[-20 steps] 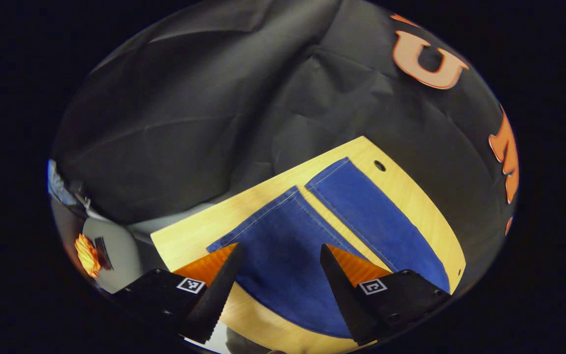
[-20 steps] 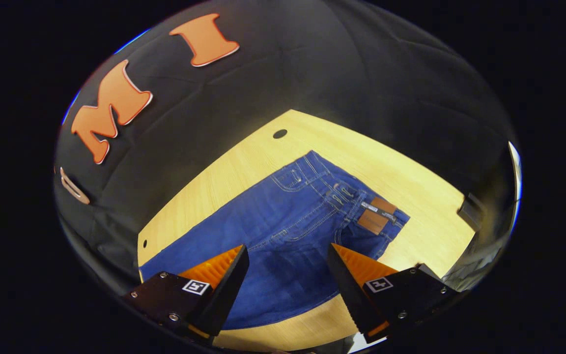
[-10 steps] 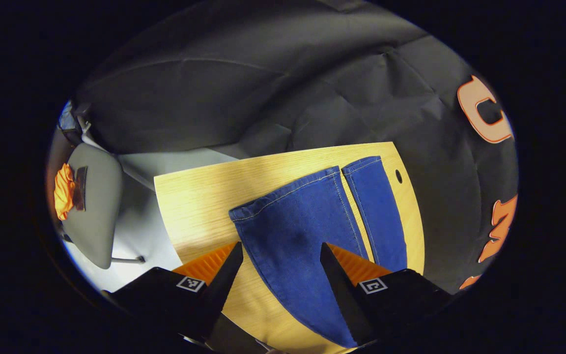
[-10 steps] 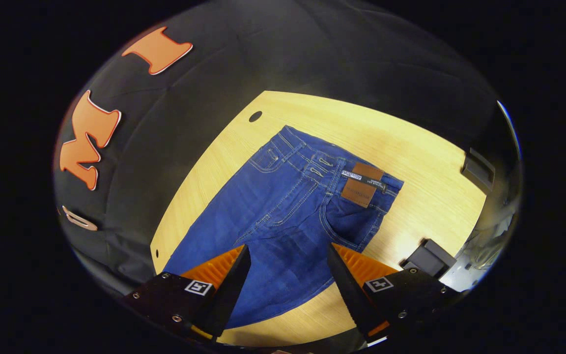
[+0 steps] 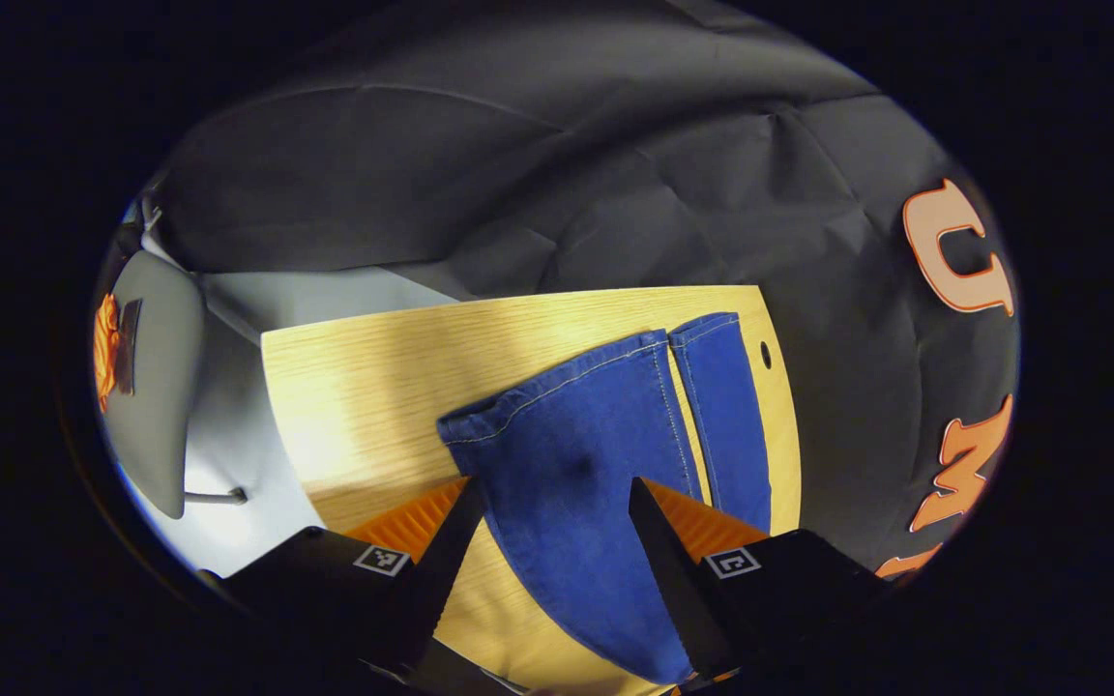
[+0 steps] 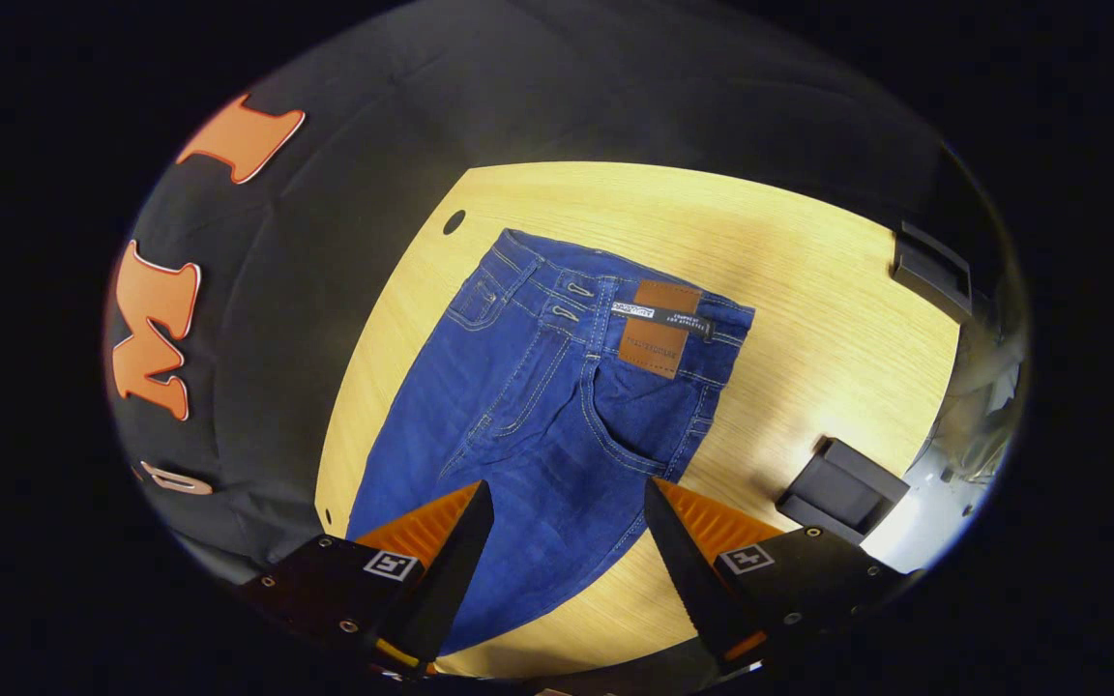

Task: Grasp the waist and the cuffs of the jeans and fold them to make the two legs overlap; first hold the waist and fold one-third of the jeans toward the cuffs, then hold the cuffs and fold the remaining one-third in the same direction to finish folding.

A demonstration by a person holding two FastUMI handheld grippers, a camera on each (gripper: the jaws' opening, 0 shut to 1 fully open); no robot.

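Blue jeans lie flat on a light wooden table. In the left gripper view the two legs [image 5: 596,454] run away from me, side by side, and end in the cuffs [image 5: 605,362] near the far edge. My left gripper [image 5: 557,503] hovers open above the nearer leg, touching nothing. In the right gripper view the seat and waist [image 6: 615,300] of the jeans [image 6: 538,406] face up, with a brown leather patch [image 6: 659,333] on the waistband. My right gripper [image 6: 567,503] hangs open above the thigh area, clear of the cloth.
The table [image 6: 808,290] has a small round hole [image 6: 454,221] near the waist and another hole [image 5: 766,354] near the cuffs. Two dark blocks [image 6: 842,488] sit at the table's right edge. A grey chair [image 5: 151,367] stands on the floor beyond the table.
Both grippers have swung and lifted over the last second; the jeans sit more upright in each view, with more of the table showing. The jeans have not moved. Both jaws stay open.
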